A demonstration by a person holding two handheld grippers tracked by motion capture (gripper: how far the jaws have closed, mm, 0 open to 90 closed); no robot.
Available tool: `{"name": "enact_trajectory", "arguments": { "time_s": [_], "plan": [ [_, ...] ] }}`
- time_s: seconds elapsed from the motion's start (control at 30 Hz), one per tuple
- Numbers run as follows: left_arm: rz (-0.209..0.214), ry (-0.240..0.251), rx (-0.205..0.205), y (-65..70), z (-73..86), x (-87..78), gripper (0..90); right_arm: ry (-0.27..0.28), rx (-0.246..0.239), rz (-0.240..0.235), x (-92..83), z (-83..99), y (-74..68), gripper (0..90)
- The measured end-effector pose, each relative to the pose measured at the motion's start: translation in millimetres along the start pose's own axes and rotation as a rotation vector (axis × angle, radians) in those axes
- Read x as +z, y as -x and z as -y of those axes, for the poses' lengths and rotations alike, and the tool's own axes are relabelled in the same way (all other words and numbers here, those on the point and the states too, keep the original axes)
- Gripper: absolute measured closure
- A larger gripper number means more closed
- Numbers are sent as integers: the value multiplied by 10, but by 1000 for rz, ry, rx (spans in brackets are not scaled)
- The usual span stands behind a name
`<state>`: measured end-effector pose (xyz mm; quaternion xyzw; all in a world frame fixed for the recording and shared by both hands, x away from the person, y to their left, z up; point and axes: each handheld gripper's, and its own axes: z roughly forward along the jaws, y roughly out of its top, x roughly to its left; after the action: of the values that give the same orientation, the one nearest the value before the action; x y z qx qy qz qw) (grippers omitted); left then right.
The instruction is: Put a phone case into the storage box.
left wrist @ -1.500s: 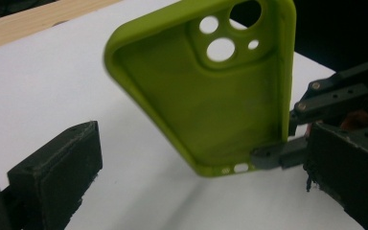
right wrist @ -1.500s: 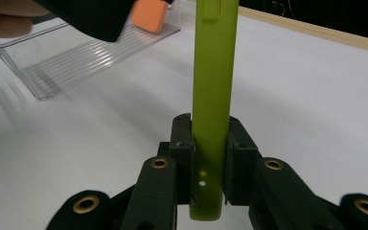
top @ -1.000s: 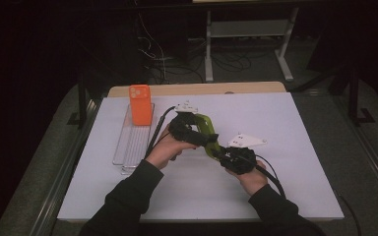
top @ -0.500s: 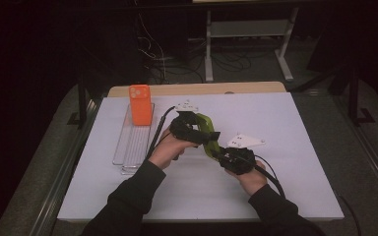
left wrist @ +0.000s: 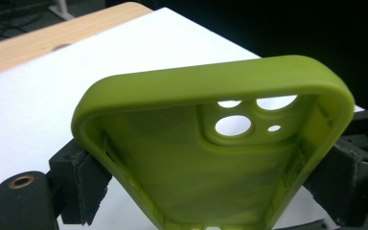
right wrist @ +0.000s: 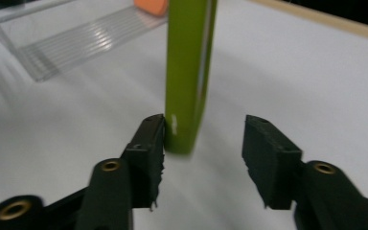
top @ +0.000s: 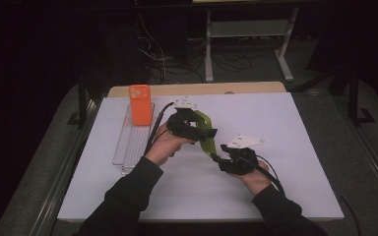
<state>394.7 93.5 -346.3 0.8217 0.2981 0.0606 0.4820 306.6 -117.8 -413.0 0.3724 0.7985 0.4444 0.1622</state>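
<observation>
A white table top (top: 275, 187) stands in a dark room, with a strip of pale wood along its far edge and metal stands and loose cables on the floor beyond. Above the middle of that surface a green phone case (top: 205, 133) is held clear of the table, its hollow inside and camera cut-outs seen in the left gripper view (left wrist: 220, 163). It is clamped across its width by the left gripper (top: 203, 132), whose two black pads press on its long sides. The right gripper (top: 215, 156) sits at the case's near end; its jaws have just been opening, and in the right gripper view the case's edge (right wrist: 188, 72) is seen standing between them, one pad just beside it, the other well apart, so no grip is made there.

The case is now judged to be carried by the left gripper alone. As the soft rim can flex, it could be squeezed out of shape or slip from the pads and drop onto the table if the hand is tilted.

To the left, a clear ribbed tray (top: 134, 142) lies on the table, and an orange phone case (top: 140, 104) stands upright at its far end, well apart from the grippers.
</observation>
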Motion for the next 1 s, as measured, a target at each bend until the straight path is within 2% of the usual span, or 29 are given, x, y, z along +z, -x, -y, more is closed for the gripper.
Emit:
{"name": "enact_trajectory", "arguments": {
  "time_s": [0.13, 0.3, 0.47, 0.57, 0.67, 0.73, 0.77, 1.0],
  "plan": [
    [-33, -7, 11, -82, -85, -112, 131, -39, -9, 12, -56, 61, 80, 353],
    [-69, -8, 4, -180, -175, -255, 133, -67, 11, -7, -140, 162, 168, 258],
    [-101, -5, 7, -273, -227, -388, 134, -55, 18, 11, -217, 241, 208, 141],
    [-124, -6, 12, -335, -250, -480, 135, -40, 2, 17, -280, 275, 248, 120],
    [-148, -2, 10, -406, -273, -574, 135, -32, 6, 17, -339, 307, 280, 46],
    [-166, -6, 16, -462, -287, -648, 135, -27, -9, 12, -363, 334, 307, 0],
    [-175, -3, 16, -486, -292, -681, 135, -35, 3, 6, -376, 349, 305, 0],
    [-235, 16, -5, -662, -320, -917, 136, -64, -10, -6, -428, 475, 329, 0]
  ]
}}
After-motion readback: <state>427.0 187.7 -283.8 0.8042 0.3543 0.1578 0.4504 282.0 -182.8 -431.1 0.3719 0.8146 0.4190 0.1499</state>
